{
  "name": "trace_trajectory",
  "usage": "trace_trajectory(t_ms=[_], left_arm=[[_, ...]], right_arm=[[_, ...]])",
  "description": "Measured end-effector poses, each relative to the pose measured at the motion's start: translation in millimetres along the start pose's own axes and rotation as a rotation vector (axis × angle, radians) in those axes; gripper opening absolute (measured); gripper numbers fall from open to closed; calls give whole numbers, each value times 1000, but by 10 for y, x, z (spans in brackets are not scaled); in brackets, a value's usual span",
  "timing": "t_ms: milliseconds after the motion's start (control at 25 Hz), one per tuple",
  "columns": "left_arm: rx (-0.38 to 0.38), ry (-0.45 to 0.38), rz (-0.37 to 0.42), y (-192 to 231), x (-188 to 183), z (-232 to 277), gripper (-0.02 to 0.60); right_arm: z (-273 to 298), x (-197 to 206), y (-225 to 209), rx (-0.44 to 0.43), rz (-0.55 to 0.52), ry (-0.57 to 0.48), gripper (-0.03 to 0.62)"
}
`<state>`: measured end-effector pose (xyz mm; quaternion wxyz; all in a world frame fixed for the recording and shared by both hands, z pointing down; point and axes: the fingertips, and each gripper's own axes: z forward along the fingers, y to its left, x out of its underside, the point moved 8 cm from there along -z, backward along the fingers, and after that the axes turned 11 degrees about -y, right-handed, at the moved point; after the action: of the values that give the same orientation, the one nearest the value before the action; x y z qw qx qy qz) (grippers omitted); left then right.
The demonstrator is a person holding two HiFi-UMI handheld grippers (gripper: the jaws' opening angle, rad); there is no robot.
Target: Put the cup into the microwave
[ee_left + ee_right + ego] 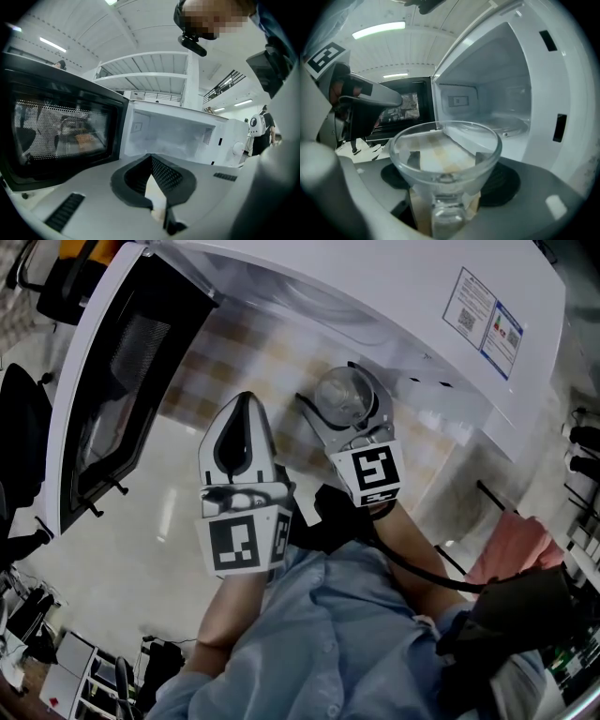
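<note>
Cup (445, 145): clear glass, held upright just in front of the open microwave (375, 296), not yet inside.
Right claw (339, 397): closed on the cup, one pad pressed on each side of its bowl.
Left claw (150, 157): pinched shut, nothing held, seen beside the right one.
Door (122, 381): swung wide open at the left.

Left gripper (246, 407) jaws together, empty; right gripper (343, 395) jaws clamping cup (445, 147).

Bright overhead strip lights (378, 30), fisheye-warped edges
</note>
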<state>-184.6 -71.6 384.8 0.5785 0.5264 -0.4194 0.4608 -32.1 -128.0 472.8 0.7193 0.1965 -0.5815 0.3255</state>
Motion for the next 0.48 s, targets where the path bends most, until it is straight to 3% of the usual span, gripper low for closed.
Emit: trace_trajectory(t_ms=[480], left_arm=[[8, -14, -9, 50, -237, 92, 6]], right_arm=[[156, -402, 33, -8, 2, -42, 376]])
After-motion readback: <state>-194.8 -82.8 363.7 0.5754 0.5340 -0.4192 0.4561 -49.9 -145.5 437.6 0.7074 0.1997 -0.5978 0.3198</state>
